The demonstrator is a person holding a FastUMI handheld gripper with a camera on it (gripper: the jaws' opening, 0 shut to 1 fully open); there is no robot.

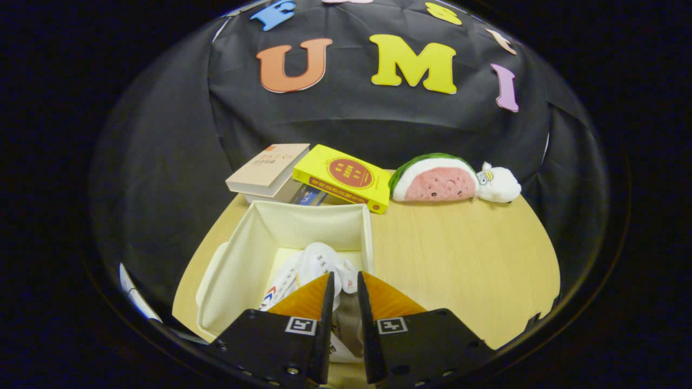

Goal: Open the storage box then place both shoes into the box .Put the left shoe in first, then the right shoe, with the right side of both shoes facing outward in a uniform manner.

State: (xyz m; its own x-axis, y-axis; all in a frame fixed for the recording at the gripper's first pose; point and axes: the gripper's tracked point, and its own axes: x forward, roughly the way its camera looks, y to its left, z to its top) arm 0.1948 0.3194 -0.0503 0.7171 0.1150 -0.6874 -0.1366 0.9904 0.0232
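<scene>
An open cream fabric storage box [246, 259] stands on the wooden table [459, 259], just ahead of my fingers. A white shoe [316, 265] with white laces lies inside it, toe pointing toward the box's far wall. My gripper [345, 276] hangs over the near end of the box. Its fingers are close together and press on the shoe's beige collar [346, 319], which fills the narrow gap between them. The fingers hide the shoe's rear part. I cannot tell whether a second shoe lies under it.
Beyond the box lie a beige book [268, 168] and a yellow book [346, 175] on a small stack. A watermelon-slice plush [435, 181] and a small white plush [498, 183] lie to their right, by the black cloth wall. Bare tabletop stretches right of the box.
</scene>
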